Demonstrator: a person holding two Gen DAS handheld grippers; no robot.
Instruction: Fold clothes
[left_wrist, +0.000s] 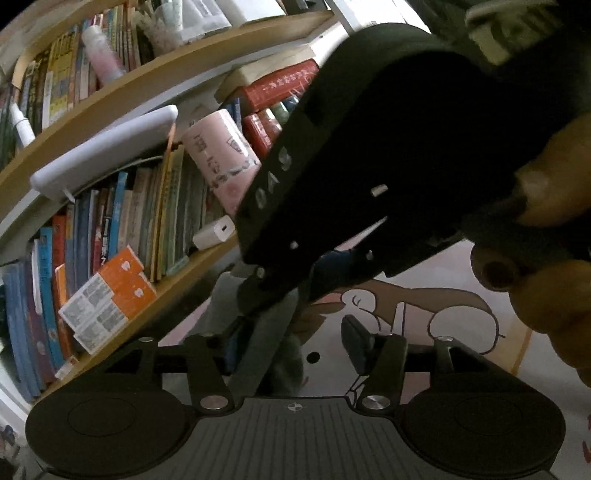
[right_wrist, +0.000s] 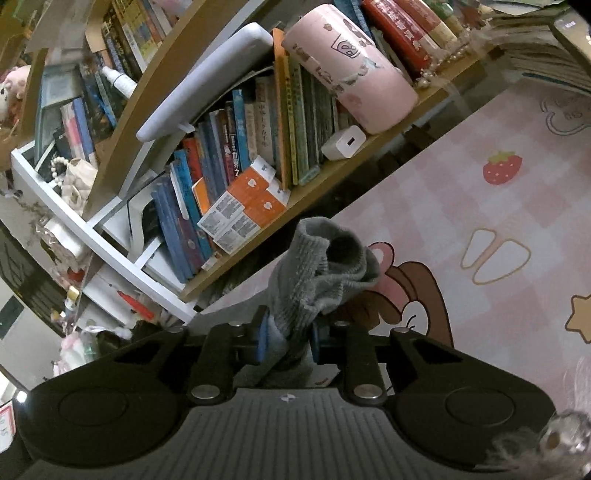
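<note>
A grey knitted sock (right_wrist: 317, 273) stands up from my right gripper (right_wrist: 288, 336), whose blue-padded jaws are shut on its lower part; the cuff gapes open at the top. In the left wrist view the right gripper's black body (left_wrist: 369, 147), held by a person's hand (left_wrist: 554, 192), crosses the frame and hides most of the sock. My left gripper (left_wrist: 310, 343) is open just below it. A bit of the grey sock (left_wrist: 291, 365) shows between its fingers, and the pads do not press on it.
A wooden bookshelf (right_wrist: 332, 173) packed with books runs along the left, with a pink cylinder (right_wrist: 351, 66), a white charger (right_wrist: 343, 142) and orange boxes (right_wrist: 251, 214) on it. Below lies a pink checked mat (right_wrist: 498, 221) with cartoon prints.
</note>
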